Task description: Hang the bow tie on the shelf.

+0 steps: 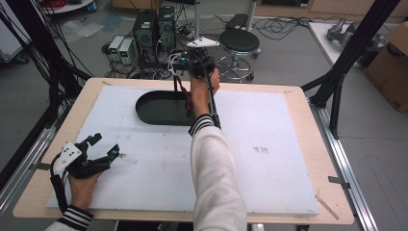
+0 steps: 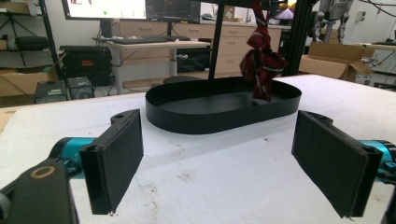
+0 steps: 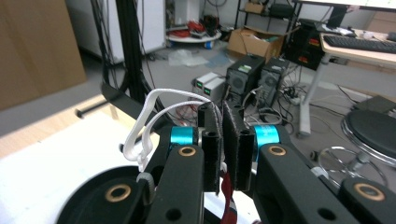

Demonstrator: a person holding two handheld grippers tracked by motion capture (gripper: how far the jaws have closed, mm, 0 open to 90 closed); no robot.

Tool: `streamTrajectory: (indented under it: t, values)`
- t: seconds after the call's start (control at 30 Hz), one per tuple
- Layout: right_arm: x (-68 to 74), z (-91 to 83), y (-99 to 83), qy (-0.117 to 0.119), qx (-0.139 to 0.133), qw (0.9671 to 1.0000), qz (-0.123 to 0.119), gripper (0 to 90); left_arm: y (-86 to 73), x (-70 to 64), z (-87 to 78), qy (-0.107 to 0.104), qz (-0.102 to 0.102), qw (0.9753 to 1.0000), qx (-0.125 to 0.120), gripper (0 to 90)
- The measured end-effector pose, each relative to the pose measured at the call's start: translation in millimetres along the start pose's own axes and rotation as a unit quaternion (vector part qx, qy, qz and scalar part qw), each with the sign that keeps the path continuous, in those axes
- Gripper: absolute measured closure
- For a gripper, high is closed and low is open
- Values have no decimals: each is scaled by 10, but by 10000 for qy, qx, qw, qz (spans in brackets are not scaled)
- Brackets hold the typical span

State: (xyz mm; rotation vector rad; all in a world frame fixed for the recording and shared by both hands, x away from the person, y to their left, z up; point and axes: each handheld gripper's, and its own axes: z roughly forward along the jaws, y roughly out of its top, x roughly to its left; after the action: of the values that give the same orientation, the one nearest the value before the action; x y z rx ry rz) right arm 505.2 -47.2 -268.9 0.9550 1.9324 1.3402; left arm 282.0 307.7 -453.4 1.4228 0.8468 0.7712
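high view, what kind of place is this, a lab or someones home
Most likely a lab or workshop set up for recording, not a home. Computer towers sit on the floor in a tangle of cables, black frame posts stand around the table, and desks with monitors fill the background.

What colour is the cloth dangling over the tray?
Dark red cloth with pale stripes, clearest in the left gripper view.

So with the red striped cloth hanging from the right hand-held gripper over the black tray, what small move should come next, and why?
Probably lower the right hand-held gripper a little. The red striped cloth hangs from its closed jaws, with only its lower end reaching inside the black tray. The left hand-held gripper waits open nearby.
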Motion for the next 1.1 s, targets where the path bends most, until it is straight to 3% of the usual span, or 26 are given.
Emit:
streamTrajectory:
  t: [0.33, 0.5, 0.67, 0.83, 1.0, 1.03, 1.07, 1.1]
  values:
    - [-33, 93, -66, -42, 364, 9989, -294, 858, 0, -1, -2, -5, 1, 10000, -1, 169]
    - [-56, 141, -112, -51, 704, 9961, -537, 856, -1, -1, -3, -12, 5, 10000, -16, 169]
    - [-73, 144, -120, -28, 751, 9945, -727, 819, -1, -1, -3, -6, 5, 10000, -12, 169]
    - [-82, 141, -123, -197, 795, 9929, -867, 655, -3, -14, -3, 19, 20, 10000, -35, 169]
    - [-121, 81, -124, -285, 640, 9955, -632, 361, -2, -17, 5, 40, 37, 10000, -17, 169]
    - [-135, 42, -122, -269, 548, 9967, -538, 284, -2, -16, 5, 43, 37, 10000, -13, 169]
    - [-163, -28, -119, -100, 375, 9985, -391, 161, -1, -13, 2, 38, 41, 10000, 3, 169]
    - [-163, -28, -119, -100, 375, 9985, -391, 161, -1, -13, 2, 37, 40, 10000, 1, 169]
